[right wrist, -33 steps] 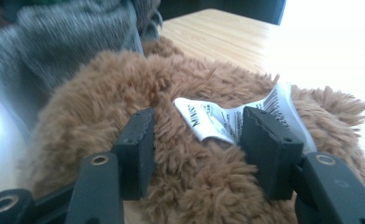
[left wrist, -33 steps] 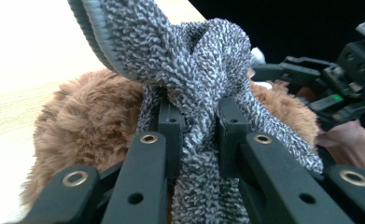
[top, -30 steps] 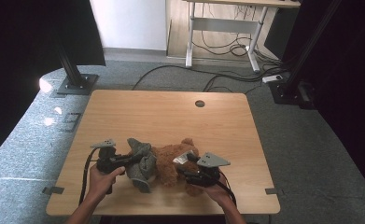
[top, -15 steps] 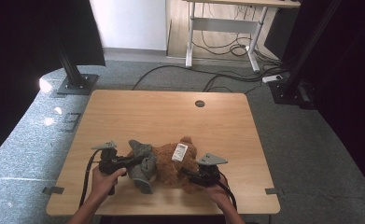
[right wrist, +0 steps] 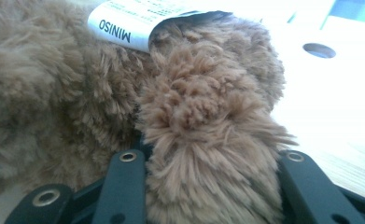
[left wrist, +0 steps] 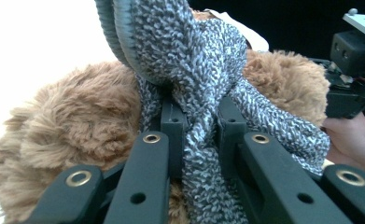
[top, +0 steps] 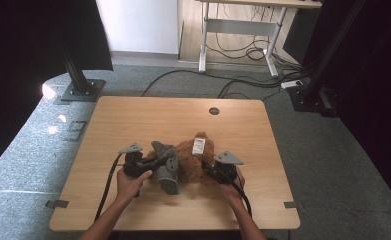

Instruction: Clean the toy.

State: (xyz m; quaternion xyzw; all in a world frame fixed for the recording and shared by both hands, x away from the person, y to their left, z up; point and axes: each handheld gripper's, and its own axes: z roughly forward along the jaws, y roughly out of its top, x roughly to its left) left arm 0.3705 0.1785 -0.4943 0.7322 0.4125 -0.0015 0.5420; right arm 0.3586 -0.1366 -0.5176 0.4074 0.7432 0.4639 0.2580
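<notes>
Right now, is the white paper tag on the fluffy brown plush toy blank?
No, the white paper tag on the fluffy brown plush toy has MINISO printed on it in black letters.

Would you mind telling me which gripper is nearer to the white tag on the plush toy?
The right gripper is nearer: it grips a furry limb of the plush toy just below the white tag. The left gripper clamps the grey knitted cloth on the toy's far side.

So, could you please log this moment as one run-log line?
left gripper: shut on grey knitted garment | right gripper: jaws just closing around brown plush toy limb | toy on table
</notes>
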